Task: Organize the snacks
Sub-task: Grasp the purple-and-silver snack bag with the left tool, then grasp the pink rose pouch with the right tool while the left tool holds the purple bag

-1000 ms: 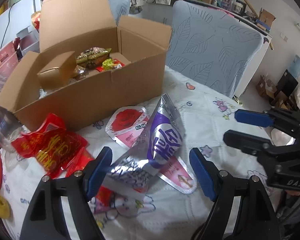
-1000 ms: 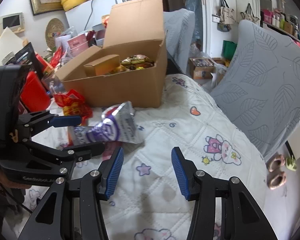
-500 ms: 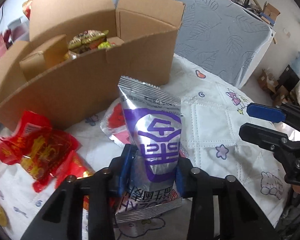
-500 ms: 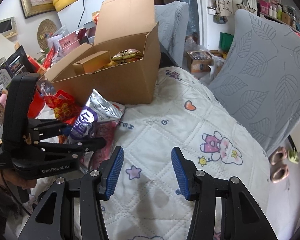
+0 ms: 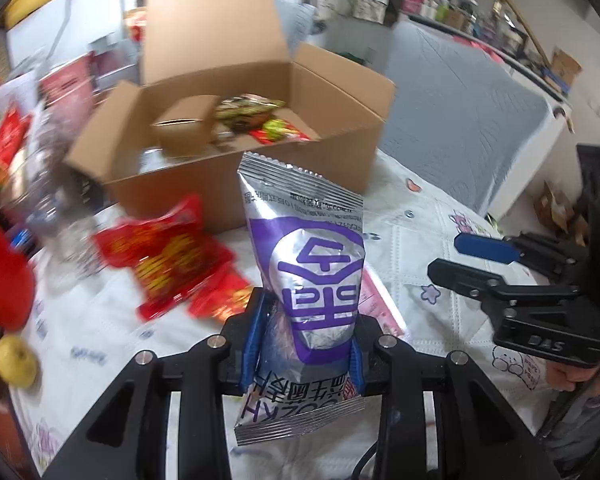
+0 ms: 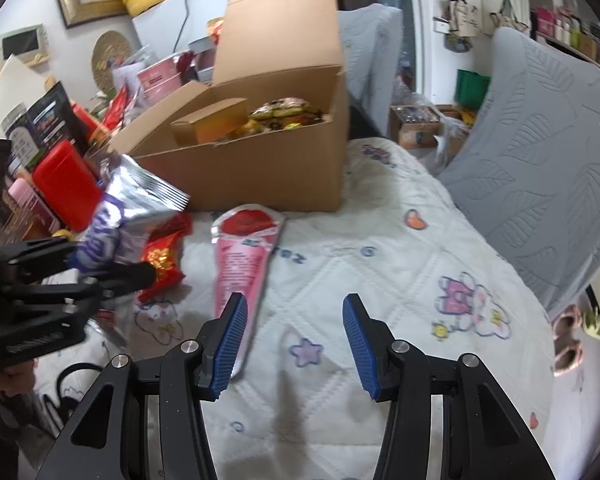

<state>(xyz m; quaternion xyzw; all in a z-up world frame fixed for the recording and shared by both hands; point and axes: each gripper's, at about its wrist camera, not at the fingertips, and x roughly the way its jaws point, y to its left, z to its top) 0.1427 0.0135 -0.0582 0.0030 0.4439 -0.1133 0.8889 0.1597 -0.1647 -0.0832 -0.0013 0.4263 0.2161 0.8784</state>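
Observation:
My left gripper [image 5: 306,340] is shut on a silver and purple snack bag [image 5: 314,272] and holds it upright above the quilted table, in front of the open cardboard box [image 5: 260,184]. The box holds several snacks and a small brown carton [image 5: 184,132]. In the right wrist view the bag [image 6: 124,216] is at the left, lifted in the left gripper [image 6: 112,264]. My right gripper [image 6: 296,344] is open and empty over the quilt. A pink and red pouch [image 6: 244,252] lies flat just ahead of its left finger.
Red snack packets [image 5: 168,256] lie left of the bag. A yellow fruit [image 5: 16,362] sits at the far left. A red container [image 6: 66,184] and clutter stand left of the box. A grey padded chair [image 6: 540,184] stands at the right of the table.
My left gripper closed on the silver and purple bag and lifted it off the pink pouch, up and to the left. The right gripper stayed open and shifted little.

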